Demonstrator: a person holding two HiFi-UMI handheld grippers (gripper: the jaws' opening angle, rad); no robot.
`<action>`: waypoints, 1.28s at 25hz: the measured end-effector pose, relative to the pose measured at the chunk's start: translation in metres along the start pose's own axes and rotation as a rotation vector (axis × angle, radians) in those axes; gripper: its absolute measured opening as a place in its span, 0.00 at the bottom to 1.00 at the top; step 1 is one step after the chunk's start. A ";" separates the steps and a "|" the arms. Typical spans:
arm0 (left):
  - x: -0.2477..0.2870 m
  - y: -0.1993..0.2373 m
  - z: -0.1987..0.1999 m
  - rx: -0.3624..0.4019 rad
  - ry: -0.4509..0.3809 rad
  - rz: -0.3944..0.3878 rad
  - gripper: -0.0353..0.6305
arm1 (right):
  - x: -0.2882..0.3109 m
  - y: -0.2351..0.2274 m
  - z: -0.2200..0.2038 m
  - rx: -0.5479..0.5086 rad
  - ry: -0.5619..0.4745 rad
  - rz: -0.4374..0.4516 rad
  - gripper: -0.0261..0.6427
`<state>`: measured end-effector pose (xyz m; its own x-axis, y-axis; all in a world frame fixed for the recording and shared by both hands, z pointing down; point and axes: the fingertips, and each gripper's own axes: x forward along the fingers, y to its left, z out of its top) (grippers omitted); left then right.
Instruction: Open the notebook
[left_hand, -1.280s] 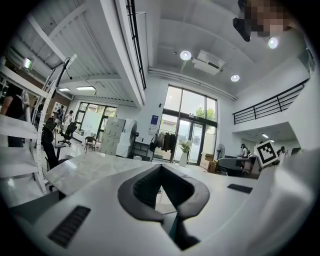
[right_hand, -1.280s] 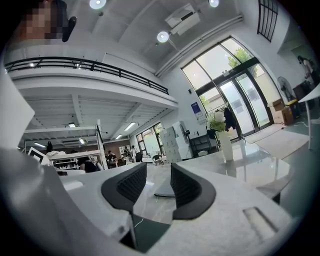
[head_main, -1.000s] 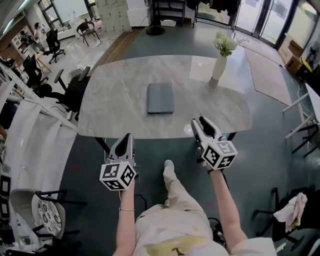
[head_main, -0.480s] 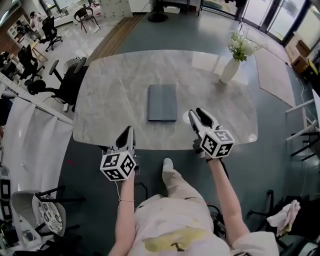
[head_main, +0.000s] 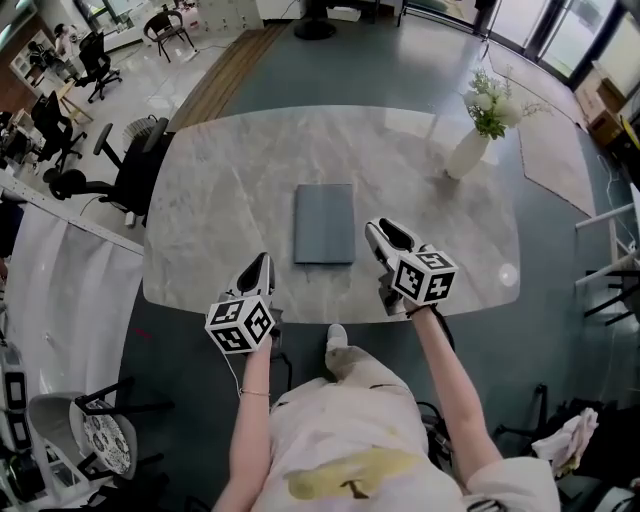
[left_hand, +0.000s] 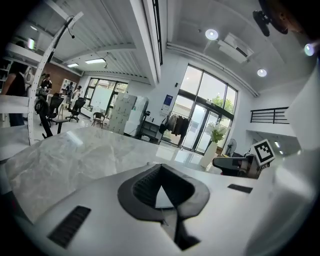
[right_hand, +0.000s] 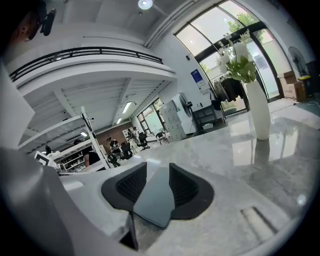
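**Notebook closed on table; no gripper in contact**

1. Table (head_main: 220, 200): pale marble top with rounded corners. A person stands at its near edge with a gripper in each hand. A dark office chair (head_main: 128, 178) stands beyond the left edge.

2. Notebook (head_main: 324, 223): grey cover, closed, lying flat. It sits about midway between the left and right edges and nearer the near edge than the far one. Its long sides run from the near edge toward the far edge. Nothing rests on it.

3. Vase (head_main: 467, 152): white, upright, holding pale flowers. It stands near the far right corner, well apart from the notebook.

4. Right gripper (head_main: 382, 236): held over the table just right of the notebook's near right corner, angled toward it and clear of it. The jaws stand apart with nothing held. The right gripper view shows the notebook lying ahead, seen through the gap.

5. Left gripper (head_main: 260, 262): held over the near edge, left of the notebook's near left corner and apart from it. The jaw tips meet, with nothing between them.
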<state>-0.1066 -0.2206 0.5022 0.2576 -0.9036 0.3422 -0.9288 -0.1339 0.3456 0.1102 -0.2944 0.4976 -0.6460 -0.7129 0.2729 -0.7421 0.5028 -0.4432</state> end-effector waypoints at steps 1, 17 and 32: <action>0.006 0.001 -0.001 -0.005 0.009 0.001 0.05 | 0.007 -0.004 -0.002 0.007 0.014 0.001 0.24; 0.082 0.031 -0.033 -0.079 0.200 -0.017 0.05 | 0.101 -0.062 -0.068 0.166 0.280 -0.063 0.24; 0.111 0.045 -0.044 -0.129 0.254 -0.009 0.05 | 0.127 -0.069 -0.096 0.215 0.502 -0.038 0.24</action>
<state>-0.1077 -0.3090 0.5946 0.3393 -0.7695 0.5410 -0.8887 -0.0737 0.4525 0.0618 -0.3727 0.6449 -0.6640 -0.3816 0.6430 -0.7477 0.3324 -0.5748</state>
